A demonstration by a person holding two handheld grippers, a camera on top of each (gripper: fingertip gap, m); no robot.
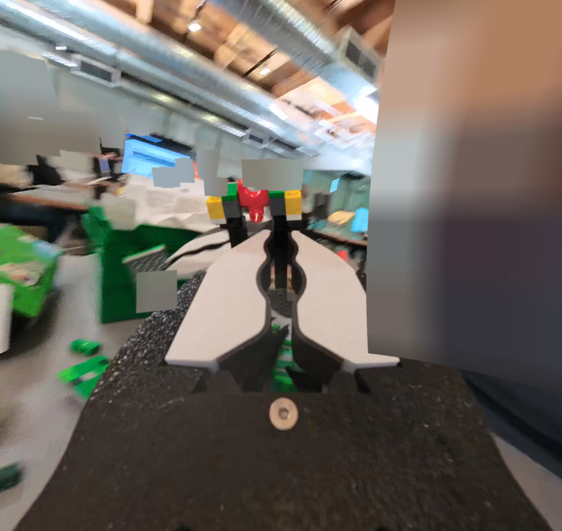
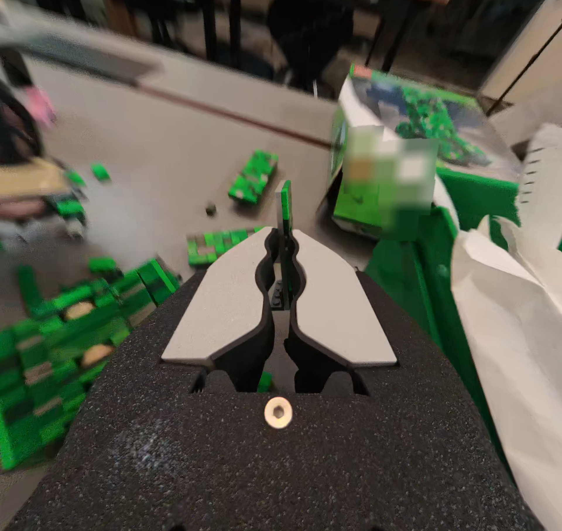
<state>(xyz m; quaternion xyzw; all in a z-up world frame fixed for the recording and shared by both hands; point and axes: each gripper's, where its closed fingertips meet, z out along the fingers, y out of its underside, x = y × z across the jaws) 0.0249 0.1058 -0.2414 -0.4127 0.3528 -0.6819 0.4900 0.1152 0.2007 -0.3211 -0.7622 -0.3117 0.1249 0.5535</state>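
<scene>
Two tongs (image 1: 279, 236) (image 2: 281, 233) clamped on brick pieces (image 1: 254, 201) (image 2: 285, 209).

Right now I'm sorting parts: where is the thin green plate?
Right wrist view, centre: the thin green plate stands on edge, clamped in the right gripper.

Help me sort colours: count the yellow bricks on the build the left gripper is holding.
2. One yellow brick is at the left end of the brick build, another at the right end. A mosaic patch covers the top, so more may be hidden.
</scene>
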